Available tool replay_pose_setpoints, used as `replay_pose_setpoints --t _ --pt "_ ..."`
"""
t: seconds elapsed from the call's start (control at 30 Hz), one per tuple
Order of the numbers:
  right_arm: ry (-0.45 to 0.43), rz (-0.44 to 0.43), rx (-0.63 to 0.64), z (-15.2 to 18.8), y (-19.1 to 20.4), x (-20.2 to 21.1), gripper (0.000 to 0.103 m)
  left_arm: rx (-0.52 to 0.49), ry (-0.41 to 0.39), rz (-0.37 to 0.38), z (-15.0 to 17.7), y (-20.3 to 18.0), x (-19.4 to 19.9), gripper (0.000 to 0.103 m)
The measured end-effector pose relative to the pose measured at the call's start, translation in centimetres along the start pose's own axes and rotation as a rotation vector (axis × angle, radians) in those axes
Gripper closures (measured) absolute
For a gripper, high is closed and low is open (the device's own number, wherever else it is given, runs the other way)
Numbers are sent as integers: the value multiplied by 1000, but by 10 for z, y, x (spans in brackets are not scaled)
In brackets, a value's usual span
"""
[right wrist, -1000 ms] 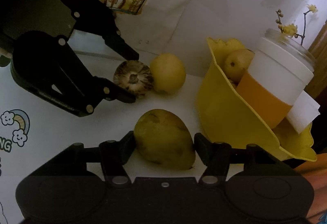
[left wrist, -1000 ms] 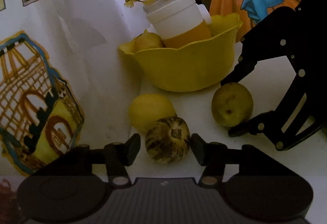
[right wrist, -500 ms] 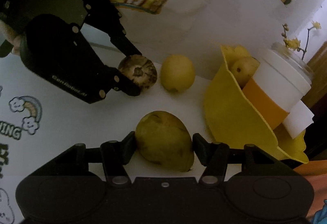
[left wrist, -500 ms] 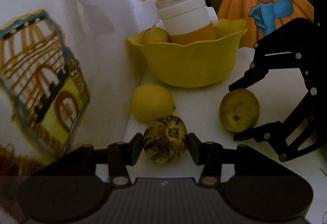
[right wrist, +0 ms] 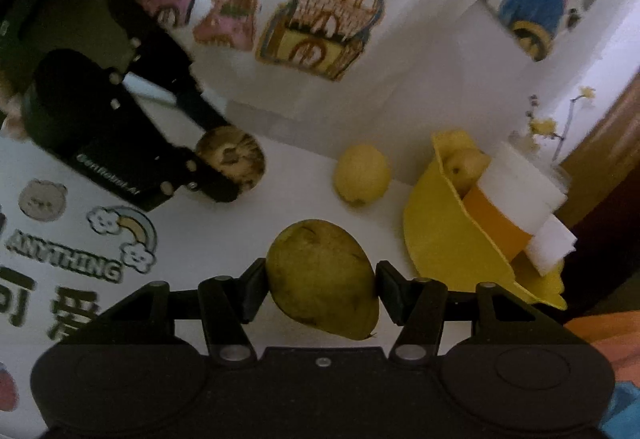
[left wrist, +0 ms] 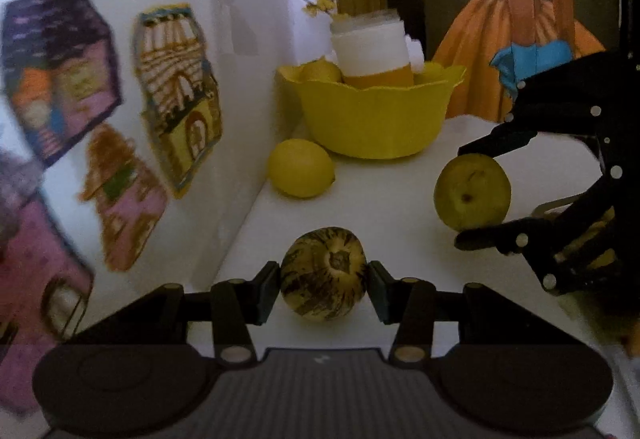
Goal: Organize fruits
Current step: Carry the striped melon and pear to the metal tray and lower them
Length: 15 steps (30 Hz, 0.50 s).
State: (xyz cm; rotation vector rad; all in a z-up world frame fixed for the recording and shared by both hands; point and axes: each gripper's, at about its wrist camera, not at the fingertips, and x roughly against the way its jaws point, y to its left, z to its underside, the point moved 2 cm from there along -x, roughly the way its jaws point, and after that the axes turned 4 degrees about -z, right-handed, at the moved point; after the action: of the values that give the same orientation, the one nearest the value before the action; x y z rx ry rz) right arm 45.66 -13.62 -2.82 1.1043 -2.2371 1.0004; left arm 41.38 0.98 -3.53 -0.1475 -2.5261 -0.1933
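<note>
My left gripper (left wrist: 323, 285) is shut on a striped brown-and-yellow round fruit (left wrist: 323, 285) and holds it above the white table; it also shows in the right wrist view (right wrist: 232, 167). My right gripper (right wrist: 320, 285) is shut on a green-yellow pear (right wrist: 320, 275), seen from the left wrist view (left wrist: 472, 191) between the black fingers (left wrist: 492, 239). A yellow lemon (left wrist: 300, 167) lies on the table near the wall. A yellow bowl (left wrist: 372, 119) behind it holds another pear (left wrist: 320, 71) and a white-and-orange cup (left wrist: 372, 51).
A white wall with coloured house drawings (left wrist: 180, 95) runs along the left of the table. The bowl shows in the right wrist view (right wrist: 444, 235) at the right, near the table's edge. Printed stickers (right wrist: 80, 251) mark the table surface.
Both grippers have closed on their fruits and lifted them, pulling back from the bowl and lemon. The lemon and bowl have not moved.
</note>
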Motion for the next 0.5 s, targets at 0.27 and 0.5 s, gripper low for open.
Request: replay_pose_setpoints --t 0.27,0.5 --pt "-55 41 -72 6 -2 54 44 38 -47 32 -8 -13 39 52" --pt "-82 99 -140 25 0 113 45 53 -95 85 -25 -43 64 52"
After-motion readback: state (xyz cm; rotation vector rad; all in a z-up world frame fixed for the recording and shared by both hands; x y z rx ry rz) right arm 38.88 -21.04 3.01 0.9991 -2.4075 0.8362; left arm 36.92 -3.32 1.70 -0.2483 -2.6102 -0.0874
